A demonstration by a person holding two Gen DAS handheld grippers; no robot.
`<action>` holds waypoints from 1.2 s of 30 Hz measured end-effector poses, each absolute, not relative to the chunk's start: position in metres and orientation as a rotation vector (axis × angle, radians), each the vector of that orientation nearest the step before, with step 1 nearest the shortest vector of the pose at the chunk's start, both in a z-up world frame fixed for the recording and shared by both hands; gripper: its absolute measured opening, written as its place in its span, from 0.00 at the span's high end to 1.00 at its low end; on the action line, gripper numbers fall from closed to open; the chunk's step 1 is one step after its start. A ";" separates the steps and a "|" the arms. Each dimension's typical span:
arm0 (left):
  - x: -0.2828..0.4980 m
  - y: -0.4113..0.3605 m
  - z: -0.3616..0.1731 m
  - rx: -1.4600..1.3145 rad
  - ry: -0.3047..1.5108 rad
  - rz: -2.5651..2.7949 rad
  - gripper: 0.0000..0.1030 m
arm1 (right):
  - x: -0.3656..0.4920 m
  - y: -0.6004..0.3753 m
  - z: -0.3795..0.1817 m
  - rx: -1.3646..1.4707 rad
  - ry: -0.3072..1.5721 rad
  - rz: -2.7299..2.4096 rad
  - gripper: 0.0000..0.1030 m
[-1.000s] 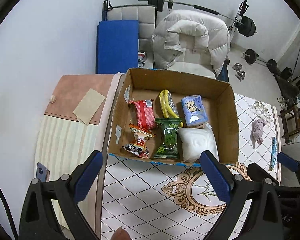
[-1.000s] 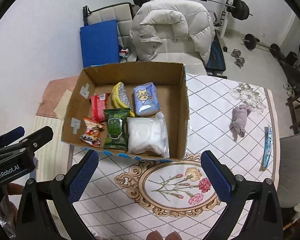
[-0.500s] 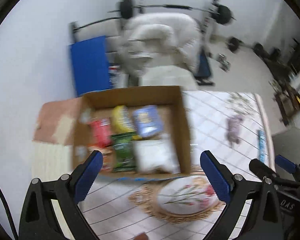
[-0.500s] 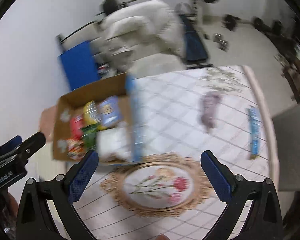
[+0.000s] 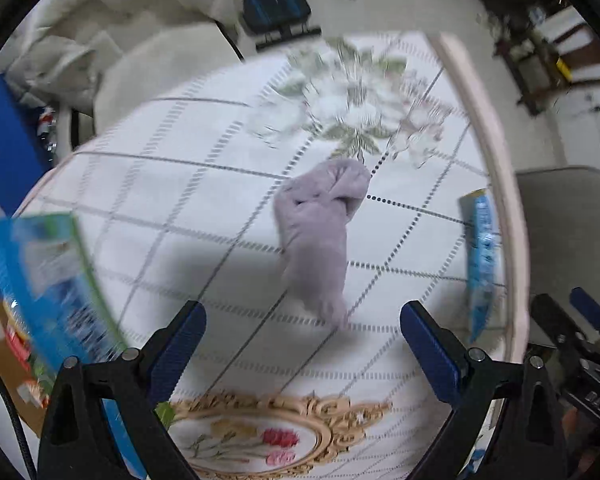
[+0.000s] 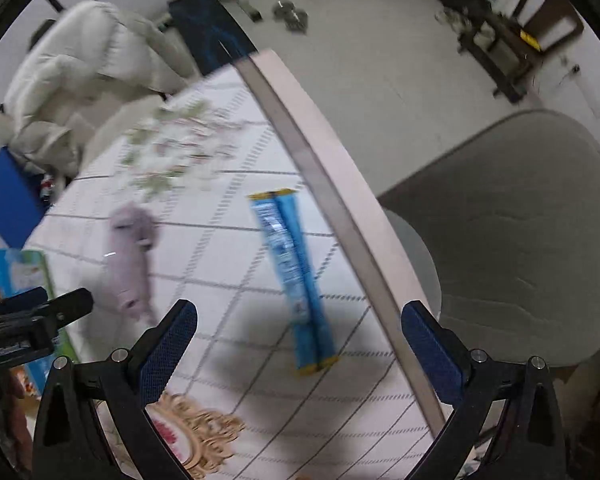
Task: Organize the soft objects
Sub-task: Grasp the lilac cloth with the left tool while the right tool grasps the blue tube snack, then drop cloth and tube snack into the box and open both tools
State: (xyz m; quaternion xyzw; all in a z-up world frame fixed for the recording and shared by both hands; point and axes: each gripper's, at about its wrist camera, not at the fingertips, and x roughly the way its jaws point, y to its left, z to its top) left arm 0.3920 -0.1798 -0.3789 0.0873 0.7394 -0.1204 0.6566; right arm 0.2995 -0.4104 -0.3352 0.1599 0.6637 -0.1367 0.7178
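Observation:
A lilac plush toy lies on the patterned tablecloth, just ahead of my open, empty left gripper. It also shows in the right wrist view. A long blue snack packet lies near the table's right edge, ahead of my open, empty right gripper; it also shows in the left wrist view. The cardboard box with its blue-green outer side sits at the far left, mostly out of frame.
The table's pink edge runs diagonally past the packet. A grey chair stands beyond it. A white jacket on a chair and gym gear lie behind the table. Both views are motion-blurred.
Both grippers have swung right, away from the box, and come closer to the table. The plush toy now fills the left view and the blue packet the right view. Both stay open.

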 end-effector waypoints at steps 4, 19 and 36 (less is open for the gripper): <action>0.407 -0.191 -0.416 0.225 1.748 -0.245 0.03 | 0.314 -0.428 -0.375 0.383 1.553 -0.295 0.00; 0.412 -0.190 -0.425 0.211 1.743 -0.208 0.67 | 0.321 -0.406 -0.440 0.316 1.731 -0.275 0.76; 0.330 0.053 -0.230 -0.109 1.460 -0.116 0.67 | 0.305 -0.175 -0.279 0.293 1.497 0.195 0.84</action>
